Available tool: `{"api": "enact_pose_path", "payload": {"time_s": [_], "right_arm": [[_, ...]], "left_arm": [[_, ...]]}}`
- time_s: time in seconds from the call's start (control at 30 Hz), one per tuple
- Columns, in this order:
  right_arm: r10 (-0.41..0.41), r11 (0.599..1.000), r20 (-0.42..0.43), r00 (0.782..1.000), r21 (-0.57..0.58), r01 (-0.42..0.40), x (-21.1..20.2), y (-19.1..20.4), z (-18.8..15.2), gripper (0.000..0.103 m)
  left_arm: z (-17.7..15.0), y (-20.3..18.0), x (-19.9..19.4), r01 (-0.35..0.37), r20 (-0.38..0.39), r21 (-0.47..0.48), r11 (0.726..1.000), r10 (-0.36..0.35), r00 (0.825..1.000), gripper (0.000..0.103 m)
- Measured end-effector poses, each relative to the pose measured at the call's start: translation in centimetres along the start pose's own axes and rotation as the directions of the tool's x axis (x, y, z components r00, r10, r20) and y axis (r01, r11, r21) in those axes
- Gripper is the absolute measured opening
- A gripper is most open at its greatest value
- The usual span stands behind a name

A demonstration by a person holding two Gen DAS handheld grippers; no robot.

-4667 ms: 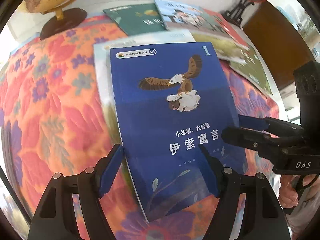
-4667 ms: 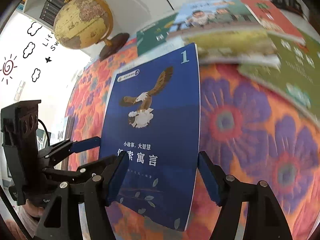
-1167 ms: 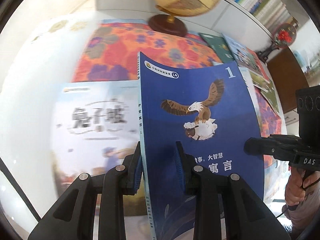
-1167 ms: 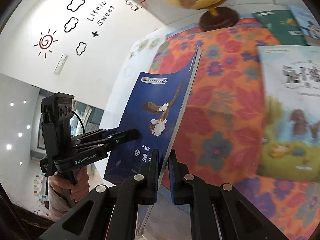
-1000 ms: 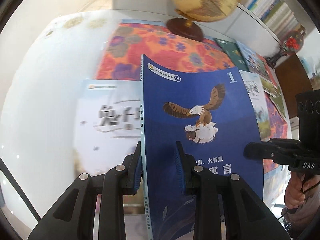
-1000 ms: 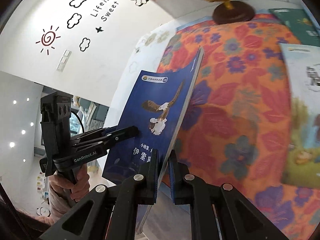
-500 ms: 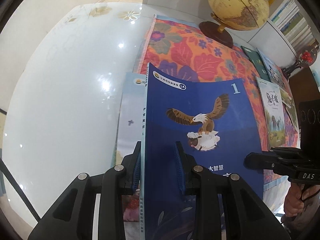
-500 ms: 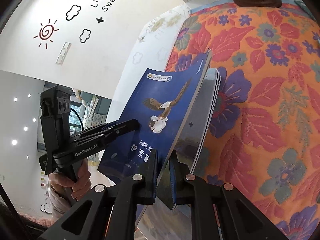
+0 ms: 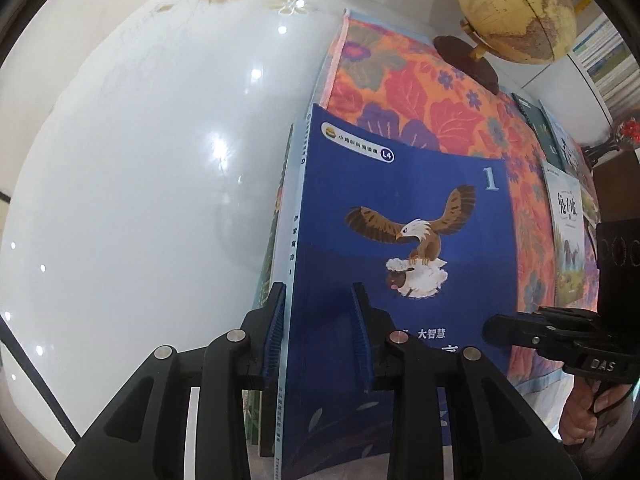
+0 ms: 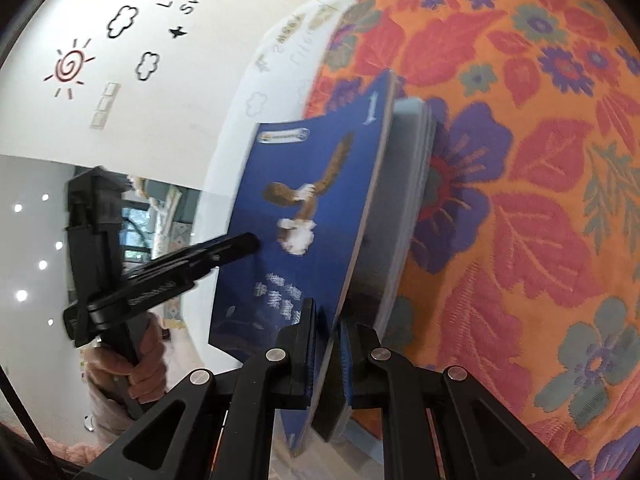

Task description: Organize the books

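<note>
1. White and glossy, the bench [image 9: 132, 184] is partly covered by an orange floral quilted cloth [image 9: 432, 104], on which a yellowed globe on a dark wooden base [image 9: 516, 8] is set.
2. One dark blue paperback [image 9: 404, 240], printed with an eagle gripping a sheep and a pale "1", is held over the cloth's edge, above a stack of books [image 10: 408, 200] whose count cannot be told.
3. Its spine side is clamped by the left hand-held gripper [image 9: 318, 344], its opposite edge by the nearly closed right hand-held gripper [image 10: 326, 354].
4. Compared with a second earlier, the white rabbit-titled book [image 9: 568, 236] is seen far right rather than beneath the paperback, and more bare bench is shown.
5. Two hand-held grippers and one globe are counted.
</note>
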State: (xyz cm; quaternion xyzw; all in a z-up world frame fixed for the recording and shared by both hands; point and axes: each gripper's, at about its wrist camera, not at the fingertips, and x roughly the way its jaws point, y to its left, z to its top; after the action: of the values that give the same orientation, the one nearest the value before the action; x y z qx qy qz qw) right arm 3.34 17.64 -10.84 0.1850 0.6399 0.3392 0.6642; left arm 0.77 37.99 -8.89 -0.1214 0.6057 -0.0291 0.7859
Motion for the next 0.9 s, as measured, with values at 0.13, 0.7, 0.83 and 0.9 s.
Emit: {"api": "enact_pose_path", "payload": {"time_s": [0.13,0.7,0.83,0.9], "right_arm": [[0.021,0.999,0.000,1.000,0.046,-0.021,0.1,-0.9,-0.2,0.011],[0.055,0.993,0.017,0.998,0.105,-0.056,-0.1,-1.4,-0.6,0.012],[0.039,0.991,0.027,0.999,0.126,-0.042,-1.2,-2.2,-1.2,0.012],[0.004,0.991,0.028,1.000,0.131,-0.007,-1.5,-2.8,-1.4,0.013]], "left_arm": [[0.0,0.2,0.0,0.004,-0.003,-0.018,1.000,-0.004,1.000,0.028],[-0.7,-2.7,0.3,-0.040,-0.006,0.073,0.997,0.041,0.999,0.030],[-0.6,-2.6,0.3,-0.038,-0.010,0.051,0.998,0.038,0.999,0.030],[-0.7,-2.5,0.2,-0.032,-0.004,0.036,0.999,0.032,0.999,0.030]]}}
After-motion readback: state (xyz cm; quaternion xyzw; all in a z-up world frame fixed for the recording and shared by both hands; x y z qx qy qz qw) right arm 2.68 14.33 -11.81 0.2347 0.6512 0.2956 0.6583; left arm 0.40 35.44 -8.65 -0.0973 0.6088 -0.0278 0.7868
